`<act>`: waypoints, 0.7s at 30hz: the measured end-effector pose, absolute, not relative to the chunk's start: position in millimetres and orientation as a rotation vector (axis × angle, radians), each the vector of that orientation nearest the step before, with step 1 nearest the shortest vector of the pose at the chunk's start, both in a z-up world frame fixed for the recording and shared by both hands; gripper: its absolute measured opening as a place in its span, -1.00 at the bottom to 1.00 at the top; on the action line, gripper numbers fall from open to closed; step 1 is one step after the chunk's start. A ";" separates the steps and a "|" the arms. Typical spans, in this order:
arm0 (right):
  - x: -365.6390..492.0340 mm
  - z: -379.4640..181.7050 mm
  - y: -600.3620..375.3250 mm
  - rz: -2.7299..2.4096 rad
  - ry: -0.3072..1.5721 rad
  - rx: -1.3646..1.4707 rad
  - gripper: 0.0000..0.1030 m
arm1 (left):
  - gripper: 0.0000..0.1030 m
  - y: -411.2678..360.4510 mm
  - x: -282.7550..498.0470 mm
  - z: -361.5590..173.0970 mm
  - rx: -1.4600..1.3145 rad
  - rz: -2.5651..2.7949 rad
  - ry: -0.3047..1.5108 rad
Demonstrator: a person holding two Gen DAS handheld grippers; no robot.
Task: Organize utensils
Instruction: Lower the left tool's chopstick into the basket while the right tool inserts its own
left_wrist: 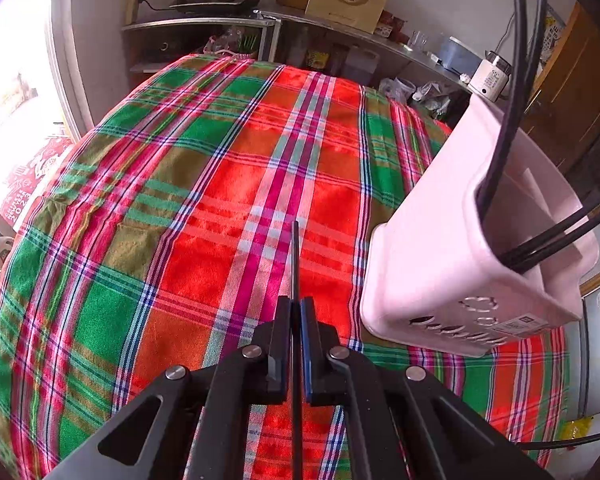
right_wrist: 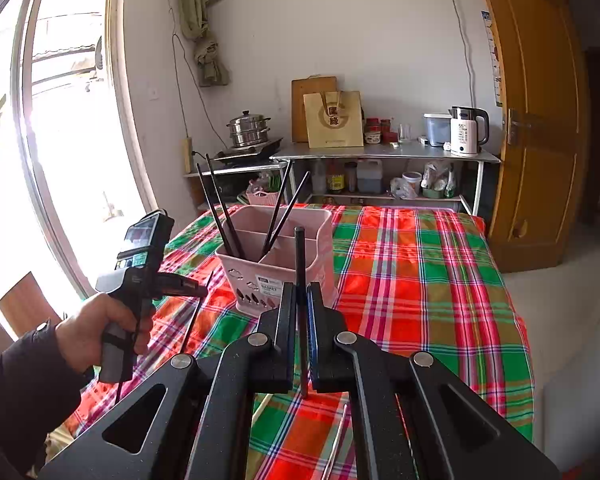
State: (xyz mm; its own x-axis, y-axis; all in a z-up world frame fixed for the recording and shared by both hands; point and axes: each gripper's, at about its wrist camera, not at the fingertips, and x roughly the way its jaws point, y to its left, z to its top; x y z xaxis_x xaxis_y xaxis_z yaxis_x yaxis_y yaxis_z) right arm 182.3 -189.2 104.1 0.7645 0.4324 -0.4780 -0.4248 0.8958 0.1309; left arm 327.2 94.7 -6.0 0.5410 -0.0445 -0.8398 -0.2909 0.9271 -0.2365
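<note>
Right claw (right_wrist: 299,304) pinching chopstick (right_wrist: 300,256); plaid tablecloth (right_wrist: 412,264), window (right_wrist: 60,120).

- Left gripper (left_wrist: 296,306): matte black linkage arms with silver round pivot screws; one finger pad has a blue edge.
- Right gripper (right_wrist: 301,294): same black arms, silver screws, blue-edged pad.
- Left hand (right_wrist: 96,334): bare skin below a dark sleeve (right_wrist: 24,380); above it, a grey-black handle with a mounted screen.
</note>
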 end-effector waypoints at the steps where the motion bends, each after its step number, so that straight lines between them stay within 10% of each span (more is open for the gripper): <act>1: 182.4 104.3 -188.9 0.466 0.523 0.016 -0.90 | -0.93 97.0 323.9 2.4 -0.379 0.132 0.968; 21: 183.3 114.3 -180.4 0.456 0.508 0.012 -0.90 | -0.93 92.7 236.9 120.4 -0.318 -0.174 0.604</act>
State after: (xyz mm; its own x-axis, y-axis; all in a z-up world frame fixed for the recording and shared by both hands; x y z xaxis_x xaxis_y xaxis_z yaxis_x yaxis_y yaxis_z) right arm 183.3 -180.4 114.3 0.7760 0.4245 -0.4665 -0.4188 0.8998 0.1222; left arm 236.9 92.7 120.4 0.8105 -0.2518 -0.5288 0.0676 0.9370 -0.3426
